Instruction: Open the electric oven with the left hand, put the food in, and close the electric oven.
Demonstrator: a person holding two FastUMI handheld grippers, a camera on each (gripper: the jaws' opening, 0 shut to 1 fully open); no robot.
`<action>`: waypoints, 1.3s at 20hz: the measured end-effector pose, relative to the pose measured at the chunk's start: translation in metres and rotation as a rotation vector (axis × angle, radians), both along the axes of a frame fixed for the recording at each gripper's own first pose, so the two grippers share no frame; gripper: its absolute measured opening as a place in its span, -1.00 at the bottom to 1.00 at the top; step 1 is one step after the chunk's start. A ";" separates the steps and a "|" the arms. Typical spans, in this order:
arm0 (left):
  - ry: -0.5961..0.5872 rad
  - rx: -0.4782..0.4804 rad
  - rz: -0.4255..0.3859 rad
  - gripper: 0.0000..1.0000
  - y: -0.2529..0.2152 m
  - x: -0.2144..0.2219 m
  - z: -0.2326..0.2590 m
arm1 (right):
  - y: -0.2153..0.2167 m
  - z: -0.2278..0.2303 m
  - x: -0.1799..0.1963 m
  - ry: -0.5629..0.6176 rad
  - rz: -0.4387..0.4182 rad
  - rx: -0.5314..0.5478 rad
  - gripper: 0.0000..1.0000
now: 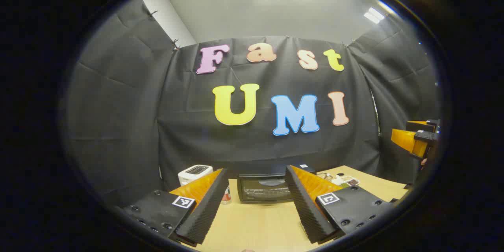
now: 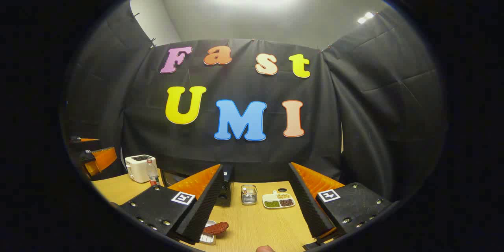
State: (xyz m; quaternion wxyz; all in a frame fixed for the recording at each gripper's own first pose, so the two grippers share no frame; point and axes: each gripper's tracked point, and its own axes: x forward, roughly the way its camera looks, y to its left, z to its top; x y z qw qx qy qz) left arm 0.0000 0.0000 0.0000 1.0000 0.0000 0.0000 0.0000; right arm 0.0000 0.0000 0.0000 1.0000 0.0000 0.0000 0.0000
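Pale wood-grain tabletop (image 1: 252,224) runs across the bottom of both views, walled in by black cloth under a grey ceiling with bright light panels.

In the left gripper view, the left gripper (image 1: 256,208) hangs over bare table with its ribbed fingers wide apart and nothing between them. Framed in that gap, at lower centre, sits the black box-shaped electric oven (image 1: 264,189), its glass door shut, back against the cloth. A white toaster (image 1: 194,173) stands at its left, and a small bottle (image 1: 225,197) peeks out beside the left finger.

In the right gripper view, the right gripper (image 2: 256,208) is likewise spread open and empty. Just beside its left finger, at the bottom of the frame, a reddish-brown piece of food (image 2: 215,228) lies on a small white tray (image 2: 207,238). Farther back at lower centre stand a clear square holder of sticks (image 2: 249,194) and a white divided dish (image 2: 278,200) with green, brown and tan fillings in separate compartments. The toaster and red-capped bottle sit at lower left.
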 end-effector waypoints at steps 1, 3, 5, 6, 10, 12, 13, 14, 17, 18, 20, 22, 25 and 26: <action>0.001 0.004 0.004 1.00 0.000 0.000 0.000 | -0.002 0.000 0.000 0.001 0.001 -0.001 0.95; 0.000 0.008 0.009 1.00 -0.001 0.000 0.002 | -0.006 -0.002 -0.001 0.004 0.002 0.000 0.95; 0.002 0.013 0.013 1.00 -0.003 -0.001 0.001 | -0.009 -0.003 0.001 0.004 0.003 0.005 0.95; 0.001 0.017 0.014 1.00 -0.003 -0.001 0.003 | -0.011 -0.002 0.001 0.004 0.003 0.006 0.95; -0.003 0.023 0.021 1.00 -0.011 -0.002 0.006 | -0.015 -0.002 0.002 -0.005 0.007 -0.002 0.94; -0.004 0.025 0.025 1.00 -0.016 -0.003 0.007 | -0.016 -0.004 0.003 -0.003 0.016 0.000 0.95; -0.004 0.026 0.028 1.00 -0.017 -0.003 0.005 | -0.018 -0.006 0.004 -0.001 0.019 0.003 0.95; -0.004 0.027 0.031 1.00 -0.019 -0.003 0.005 | -0.020 -0.007 0.005 0.000 0.022 0.004 0.95; -0.002 0.031 0.040 1.00 -0.027 -0.001 0.007 | -0.025 -0.009 0.007 -0.004 0.030 0.007 0.94; 0.000 0.029 0.043 1.00 -0.030 0.000 0.005 | -0.027 -0.010 0.009 -0.003 0.035 0.010 0.94; 0.000 0.026 0.045 1.00 -0.037 0.003 0.004 | -0.032 -0.013 0.010 -0.001 0.043 0.019 0.95; -0.004 0.038 0.057 1.00 -0.039 0.010 0.004 | -0.034 -0.018 0.011 0.004 0.061 0.031 0.94; -0.009 0.058 0.071 1.00 -0.040 0.020 0.003 | -0.039 -0.027 0.012 0.011 0.075 0.039 0.94; -0.008 0.053 0.070 1.00 -0.041 0.025 0.004 | -0.041 -0.030 0.013 0.016 0.074 0.043 0.94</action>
